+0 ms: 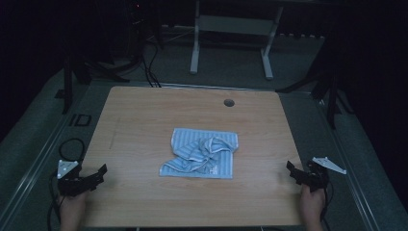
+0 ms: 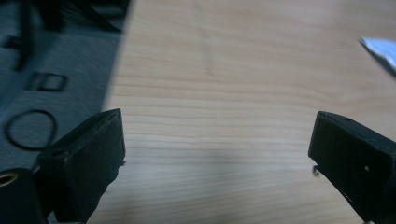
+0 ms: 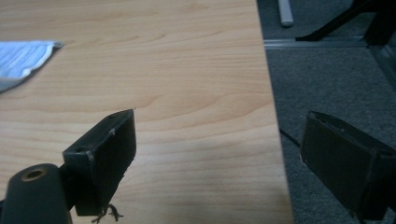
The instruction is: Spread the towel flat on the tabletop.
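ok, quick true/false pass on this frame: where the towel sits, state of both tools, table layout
1. The blue striped towel lies crumpled near the middle of the wooden table. True.
2. The left tool is shut on the towel. False: its jaws stand open with nothing between them, at the table's left edge and apart from the towel.
3. The right tool is open and holds nothing. True.
4. The towel is folded into a neat square. False: its middle is bunched up and its edges lie uneven.
5. A round cable hole sits near the table's far edge. True.
6. The towel hangs over the table's near edge. False: it lies wholly on the tabletop.
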`<state>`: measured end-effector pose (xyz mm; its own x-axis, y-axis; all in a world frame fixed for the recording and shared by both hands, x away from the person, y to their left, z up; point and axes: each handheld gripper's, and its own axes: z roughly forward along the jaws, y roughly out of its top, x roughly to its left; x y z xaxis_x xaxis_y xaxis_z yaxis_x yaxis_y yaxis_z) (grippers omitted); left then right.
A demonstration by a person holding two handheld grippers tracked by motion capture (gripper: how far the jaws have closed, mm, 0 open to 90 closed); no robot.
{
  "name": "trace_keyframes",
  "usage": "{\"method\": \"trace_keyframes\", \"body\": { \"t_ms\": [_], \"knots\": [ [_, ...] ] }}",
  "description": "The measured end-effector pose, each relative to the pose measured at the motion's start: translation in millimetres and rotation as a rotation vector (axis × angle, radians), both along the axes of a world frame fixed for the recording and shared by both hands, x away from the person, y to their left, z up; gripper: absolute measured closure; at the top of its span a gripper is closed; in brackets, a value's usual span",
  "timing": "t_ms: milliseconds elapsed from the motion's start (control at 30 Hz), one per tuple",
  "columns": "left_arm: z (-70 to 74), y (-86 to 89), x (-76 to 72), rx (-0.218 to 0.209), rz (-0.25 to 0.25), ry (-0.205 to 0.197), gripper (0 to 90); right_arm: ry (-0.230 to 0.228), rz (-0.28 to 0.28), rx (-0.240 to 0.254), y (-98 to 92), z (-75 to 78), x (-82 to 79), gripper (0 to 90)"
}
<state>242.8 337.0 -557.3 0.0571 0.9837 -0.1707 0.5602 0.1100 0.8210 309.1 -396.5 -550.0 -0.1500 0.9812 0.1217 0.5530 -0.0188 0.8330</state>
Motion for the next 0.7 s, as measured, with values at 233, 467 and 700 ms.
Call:
{"method": "trace_keyframes", "body": {
  "t_ms": [233,467,700],
  "knots": [
    [2.6,-6.8,16.1,0.012,-0.122,0.123,4.2,0.041,0.105,-0.007,4.7,-2.7,2.2,10.8],
    [13.8,-13.8,25.3,0.097,-0.232,0.212,4.0,0.141,0.288,-0.090,14.6,-0.7,7.4,10.9],
    [17.1,-17.5,29.3,0.156,-0.290,0.291,4.0,0.255,0.354,-0.148,20.4,2.3,11.2,13.1]
  ]
}}
